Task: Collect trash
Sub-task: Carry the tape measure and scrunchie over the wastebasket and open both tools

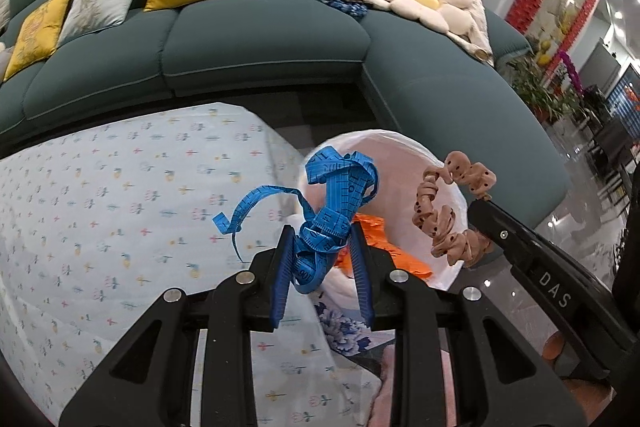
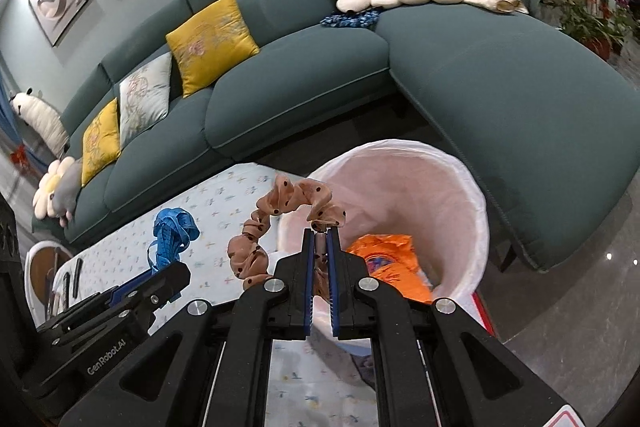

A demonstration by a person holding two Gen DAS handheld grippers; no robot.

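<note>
L claw (image 1: 322, 247) clamping blue tape measure (image 1: 328, 211), spotted scrunchie (image 1: 452, 211) over white-lined bin (image 1: 448, 167), orange wrapper (image 1: 384, 251) inside

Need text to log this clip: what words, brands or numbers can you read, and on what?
"DAS": black body of the right gripper.
"GenRobot.AI": black body of the left gripper.
Blue measuring tape: printed numerals, not reliably readable.
Orange wrapper in the white-lined bin: print blurred.

A worktop covered in a white cloth with a small floral print (image 1: 120, 187) fills the near left. At its right edge, a white-lined round bin (image 2: 472, 195) stands on the glossy grey tiled floor (image 2: 560, 315), near the teal sofa (image 2: 500, 87).
</note>
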